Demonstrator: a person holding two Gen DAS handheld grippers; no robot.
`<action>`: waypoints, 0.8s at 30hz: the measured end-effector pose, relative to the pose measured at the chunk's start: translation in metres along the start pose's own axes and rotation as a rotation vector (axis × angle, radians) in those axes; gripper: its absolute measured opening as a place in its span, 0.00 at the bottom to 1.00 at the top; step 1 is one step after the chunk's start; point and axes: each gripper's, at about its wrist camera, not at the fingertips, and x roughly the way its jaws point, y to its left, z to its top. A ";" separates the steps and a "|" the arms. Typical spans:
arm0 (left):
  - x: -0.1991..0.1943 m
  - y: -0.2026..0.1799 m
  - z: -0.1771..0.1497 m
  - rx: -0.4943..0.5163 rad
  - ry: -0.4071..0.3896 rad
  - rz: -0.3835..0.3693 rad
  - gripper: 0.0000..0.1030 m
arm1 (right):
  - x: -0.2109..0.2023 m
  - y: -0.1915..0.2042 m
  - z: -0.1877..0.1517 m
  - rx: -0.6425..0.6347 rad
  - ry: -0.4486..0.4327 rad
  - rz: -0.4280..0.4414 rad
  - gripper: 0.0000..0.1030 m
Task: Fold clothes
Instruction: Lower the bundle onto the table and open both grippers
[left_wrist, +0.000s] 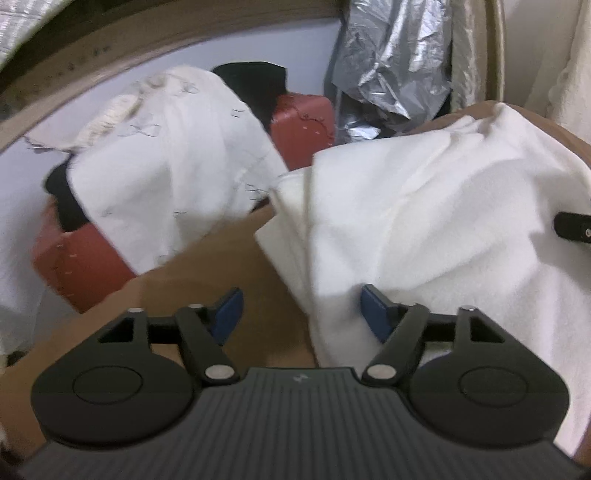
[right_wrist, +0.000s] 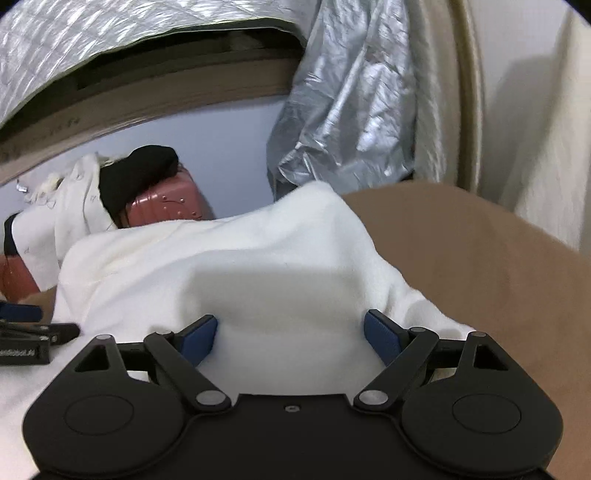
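- The white garment (right_wrist: 236, 258) lies bunched on the brown bench (right_wrist: 480, 258), in front of a red case (left_wrist: 303, 125) draped with other clothes.
- It looks like soft, thick fleece: light, limp and not fragile, likely to sag and drag its layers along when lifted.
- The left tool (left_wrist: 301, 314) stands released at the garment's near left edge; cloth touches one pad only, nothing is pinched.
- The right tool (right_wrist: 290, 332) is released too, wide astride a raised hump of cloth that sits between the pads without being squeezed.
- Best hold, in my judgement: a single-layer hem or corner, pinched deep, since bulky folds may slip out.
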 end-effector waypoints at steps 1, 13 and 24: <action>-0.007 0.002 0.003 -0.010 0.009 0.001 0.76 | -0.003 0.001 -0.001 0.006 0.014 -0.005 0.86; -0.104 0.016 0.012 -0.093 0.058 -0.156 1.00 | -0.141 0.040 -0.011 -0.179 0.321 0.015 0.90; -0.201 -0.033 -0.025 0.134 0.030 -0.291 1.00 | -0.266 0.070 -0.028 -0.070 0.370 -0.190 0.90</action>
